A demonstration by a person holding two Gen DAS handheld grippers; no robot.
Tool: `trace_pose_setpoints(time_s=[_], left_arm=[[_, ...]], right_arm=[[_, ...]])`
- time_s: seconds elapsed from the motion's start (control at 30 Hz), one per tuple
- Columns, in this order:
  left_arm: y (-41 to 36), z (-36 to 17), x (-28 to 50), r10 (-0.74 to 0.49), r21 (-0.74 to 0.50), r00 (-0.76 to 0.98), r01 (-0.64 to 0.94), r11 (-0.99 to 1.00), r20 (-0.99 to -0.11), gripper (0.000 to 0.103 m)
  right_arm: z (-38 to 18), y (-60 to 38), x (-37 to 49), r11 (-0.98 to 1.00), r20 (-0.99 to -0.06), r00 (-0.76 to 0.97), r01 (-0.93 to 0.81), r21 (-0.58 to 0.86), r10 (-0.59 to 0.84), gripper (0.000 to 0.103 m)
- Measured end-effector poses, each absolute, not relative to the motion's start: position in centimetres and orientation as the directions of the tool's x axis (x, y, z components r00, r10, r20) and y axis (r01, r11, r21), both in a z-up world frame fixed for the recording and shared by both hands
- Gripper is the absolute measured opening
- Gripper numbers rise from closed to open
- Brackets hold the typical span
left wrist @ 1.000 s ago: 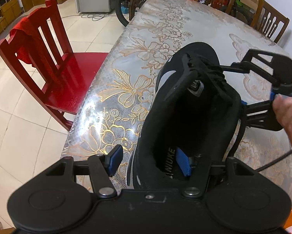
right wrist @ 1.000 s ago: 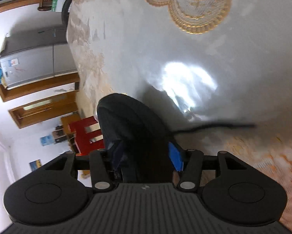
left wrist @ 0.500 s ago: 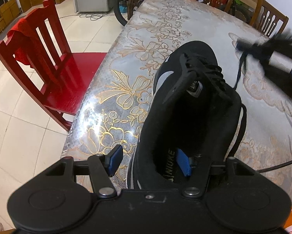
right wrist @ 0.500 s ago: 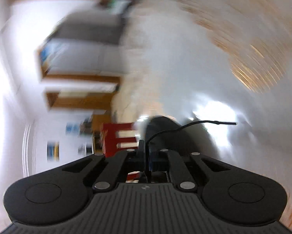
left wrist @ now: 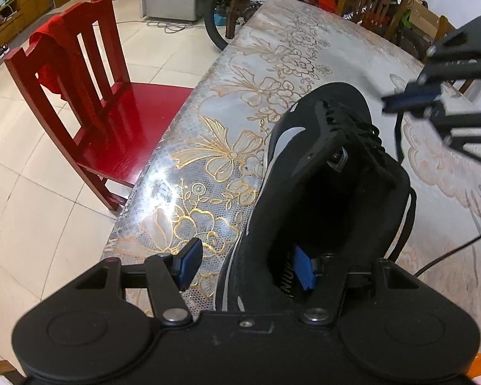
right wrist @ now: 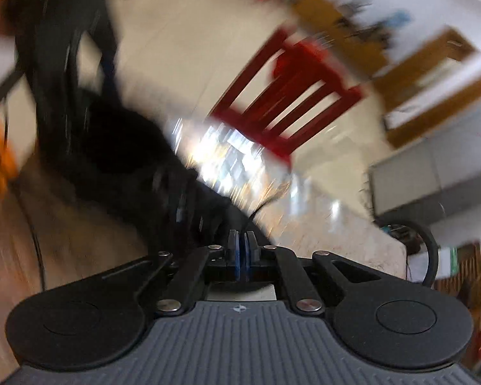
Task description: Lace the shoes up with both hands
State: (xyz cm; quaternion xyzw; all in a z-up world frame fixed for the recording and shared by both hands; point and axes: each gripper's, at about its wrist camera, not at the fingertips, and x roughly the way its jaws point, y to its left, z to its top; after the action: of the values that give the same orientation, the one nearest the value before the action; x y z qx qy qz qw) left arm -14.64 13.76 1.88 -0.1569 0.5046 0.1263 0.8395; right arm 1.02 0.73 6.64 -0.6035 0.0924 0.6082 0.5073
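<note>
One black shoe [left wrist: 272,192] standing on its sole on table with gold-flowered cover [left wrist: 208,147], close to the table edge, toe pointing away from the left wrist camera, tongue raised, upper eyelets threaded. Black lace [left wrist: 398,134] rising off the shoe's right side, lifted clear of the upper.

Left gripper [left wrist: 245,266] at the shoe's heel, roughly half open: one blue pad inside the collar, the other outside the shoe's left flank with a gap showing; nothing clamped.

Right gripper [left wrist: 407,99] above and to the right of the shoe's toe, jaws just closed down, blue pads pressed together on the lace, lace hanging from them toward the shoe. Right wrist view badly blurred; pads together there too, thin dark strand emerging between them.

Thin black strand on the table right of the shoe's heel; cannot tell whether lace or cable.

Red chair [left wrist: 118,122] left of the shoe on tiled floor, red cloth over its back. Bicycle wheel [left wrist: 227,16] beyond the shoe's toe, past the table's far end.
</note>
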Motion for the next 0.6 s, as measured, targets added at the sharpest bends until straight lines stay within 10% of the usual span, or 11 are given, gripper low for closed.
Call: trace_pose_setpoints(time_s=[0.2,0.37,0.6], left_arm=[[14.0,2.3,-14.5,0.062,-0.147,0.477,-0.388,0.91,-0.877,0.057],[14.2,2.5,-14.1,0.064,-0.152,0.484,-0.395,0.906,-0.873,0.057],[14.1,2.7,-13.5,0.08,-0.134,0.477,-0.399,0.907,-0.875,0.057]], right_arm=[[5.1,1.3,1.4,-0.611,-0.905,0.229,-0.676,-0.412,0.358,0.007],[6.3,2.0,3.4,-0.52,-0.907,0.174,-0.771,-0.368,0.384,0.035],[6.6,3.7,5.1,-0.42,-0.867,0.074,-0.853,-0.311,0.492,0.032]])
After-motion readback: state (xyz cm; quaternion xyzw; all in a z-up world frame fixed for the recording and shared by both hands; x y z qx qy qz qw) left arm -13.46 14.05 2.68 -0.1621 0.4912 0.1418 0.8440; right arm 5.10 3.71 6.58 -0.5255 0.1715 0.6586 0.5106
